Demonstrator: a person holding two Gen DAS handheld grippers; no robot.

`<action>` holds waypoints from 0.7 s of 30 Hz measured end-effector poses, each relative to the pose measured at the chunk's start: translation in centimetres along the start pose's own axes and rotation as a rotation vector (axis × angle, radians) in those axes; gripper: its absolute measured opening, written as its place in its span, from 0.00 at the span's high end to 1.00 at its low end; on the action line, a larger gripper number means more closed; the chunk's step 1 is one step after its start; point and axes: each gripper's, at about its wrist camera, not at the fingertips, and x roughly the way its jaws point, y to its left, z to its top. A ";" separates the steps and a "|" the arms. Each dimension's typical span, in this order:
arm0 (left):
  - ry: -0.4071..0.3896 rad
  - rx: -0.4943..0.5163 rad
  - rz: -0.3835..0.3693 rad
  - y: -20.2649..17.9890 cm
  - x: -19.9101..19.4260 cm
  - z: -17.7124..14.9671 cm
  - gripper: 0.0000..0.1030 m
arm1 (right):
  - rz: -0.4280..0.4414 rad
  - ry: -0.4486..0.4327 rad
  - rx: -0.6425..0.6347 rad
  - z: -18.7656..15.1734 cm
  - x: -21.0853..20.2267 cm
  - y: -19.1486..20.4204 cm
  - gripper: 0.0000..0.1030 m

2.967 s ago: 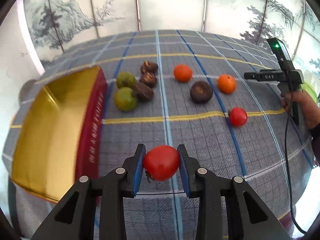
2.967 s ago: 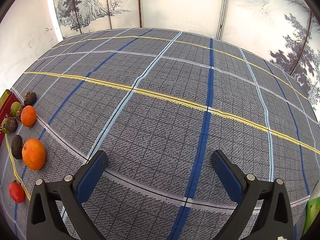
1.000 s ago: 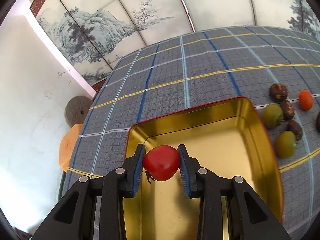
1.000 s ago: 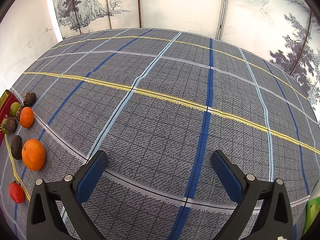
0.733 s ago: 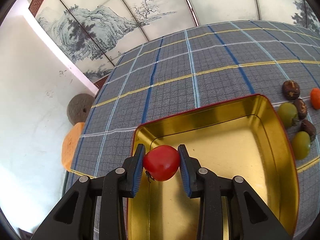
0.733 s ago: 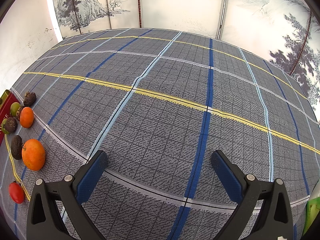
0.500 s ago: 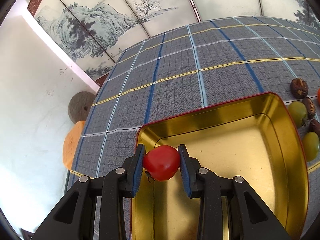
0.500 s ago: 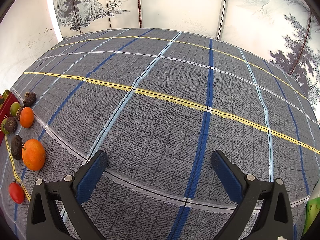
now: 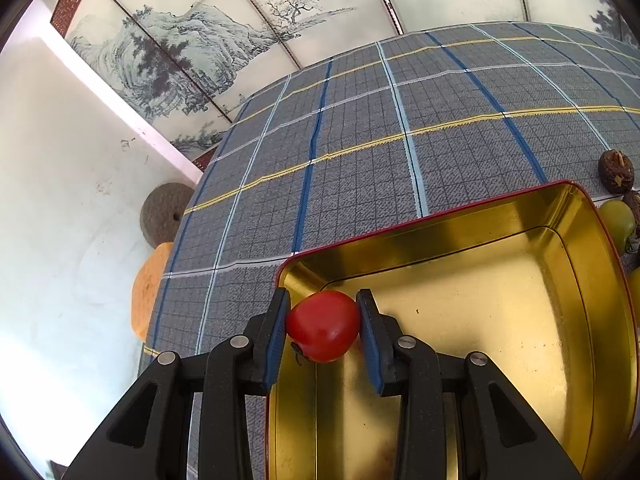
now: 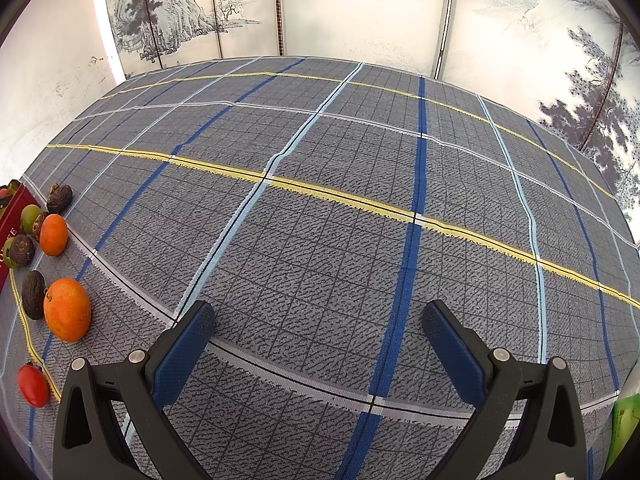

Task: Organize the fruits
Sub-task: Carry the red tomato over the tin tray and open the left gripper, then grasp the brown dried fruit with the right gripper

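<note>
Blue-padded, the left gripper is clenched narrowly on a glossy red tomato (stem end down-left), held over the near-left corner of the gold tin. From the right wrist, the right gripper gapes wide above the plaid cloth, grasping nothing.

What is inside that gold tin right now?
The gold tin shows only bare shiny floor. The red tomato sits clamped in the left gripper above its corner. The gripper covers the near floor.
</note>
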 end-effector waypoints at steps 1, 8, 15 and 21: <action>0.000 -0.006 -0.006 0.1 0.0 0.1 0.65 | 0.000 0.000 0.000 0.0 0.0 0.0 0.00; -0.025 -0.027 -0.023 0.6 -1.1 0.0 0.57 | 0.000 0.000 0.000 0.0 0.0 0.0 0.00; -0.129 -0.150 -0.090 2.2 -6.4 -1.2 0.56 | 0.000 0.000 0.000 0.0 0.0 0.0 0.00; -0.231 -0.289 -0.178 1.9 -13.0 -5.8 0.43 | 0.032 -0.117 -0.008 -0.4 -3.4 1.0 0.05</action>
